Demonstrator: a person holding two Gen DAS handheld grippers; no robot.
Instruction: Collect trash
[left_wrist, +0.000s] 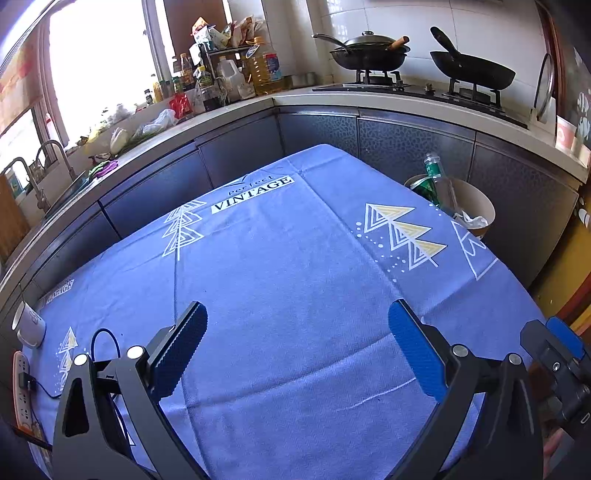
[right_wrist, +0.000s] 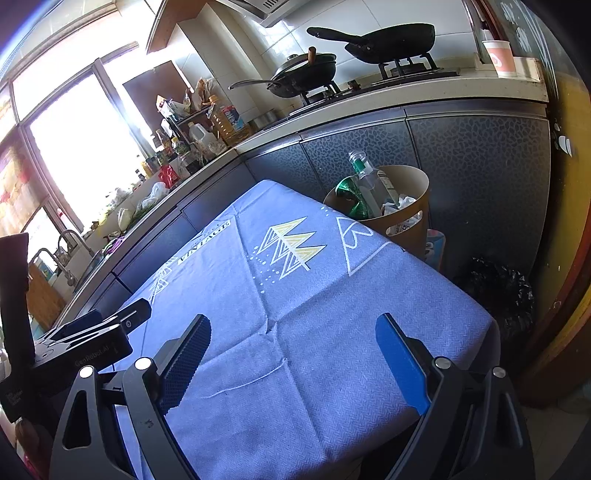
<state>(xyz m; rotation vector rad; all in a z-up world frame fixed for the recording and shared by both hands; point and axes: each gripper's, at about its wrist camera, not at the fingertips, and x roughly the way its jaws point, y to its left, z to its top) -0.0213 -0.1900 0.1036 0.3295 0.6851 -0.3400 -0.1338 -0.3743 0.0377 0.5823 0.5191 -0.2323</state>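
Note:
A tan round bin (left_wrist: 476, 206) (right_wrist: 410, 221) stands past the table's far right corner. It holds a clear plastic bottle (left_wrist: 433, 168) (right_wrist: 369, 177), a green can (left_wrist: 424, 190) (right_wrist: 351, 195) and crumpled white paper (left_wrist: 471, 220) (right_wrist: 400, 204). My left gripper (left_wrist: 297, 332) is open and empty over the near part of the blue tablecloth (left_wrist: 288, 266). My right gripper (right_wrist: 293, 345) is open and empty over the cloth (right_wrist: 295, 295), near the right edge. Each gripper shows at the other view's edge, the right one (left_wrist: 557, 354) and the left one (right_wrist: 92, 332).
A white mug (left_wrist: 27, 326) and a power strip (left_wrist: 22, 391) sit at the table's near left. A kitchen counter (left_wrist: 332, 98) with pans, bottles and a sink (left_wrist: 55, 173) wraps behind. A black bag (right_wrist: 498, 291) lies on the floor right of the table.

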